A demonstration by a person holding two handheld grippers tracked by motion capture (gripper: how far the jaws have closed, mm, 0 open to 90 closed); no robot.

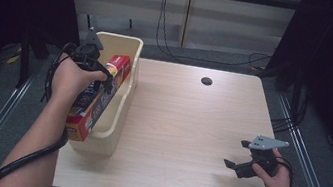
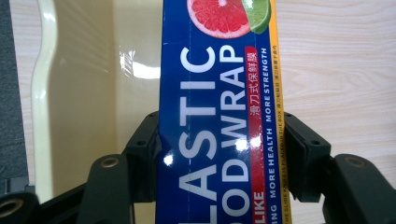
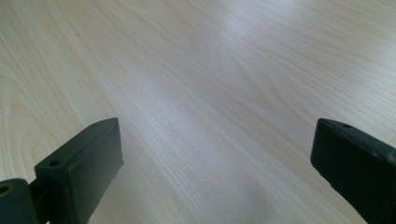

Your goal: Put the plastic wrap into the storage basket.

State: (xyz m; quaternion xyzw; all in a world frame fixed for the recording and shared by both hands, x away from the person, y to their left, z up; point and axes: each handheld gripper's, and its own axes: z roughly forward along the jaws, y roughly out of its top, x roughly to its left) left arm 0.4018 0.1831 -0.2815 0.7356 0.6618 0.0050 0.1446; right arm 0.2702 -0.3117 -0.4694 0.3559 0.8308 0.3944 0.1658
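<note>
Gripping plastic wrap box (image 1: 98, 98) (tilted): left tongs (image 1: 101, 75) | in cream bin (image 1: 124, 92) | right tongs (image 1: 238, 154) agape

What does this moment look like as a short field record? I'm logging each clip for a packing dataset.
held item: plastic wrap box, blue and red, tilted
left gripper: fingers shut on the box's two sides
box position: over the cream bin, its far end inside, its near end sticking out past the front rim
bin position: left edge of the wooden table
right gripper: fingers open, holding nothing, low over the table's right side
</note>
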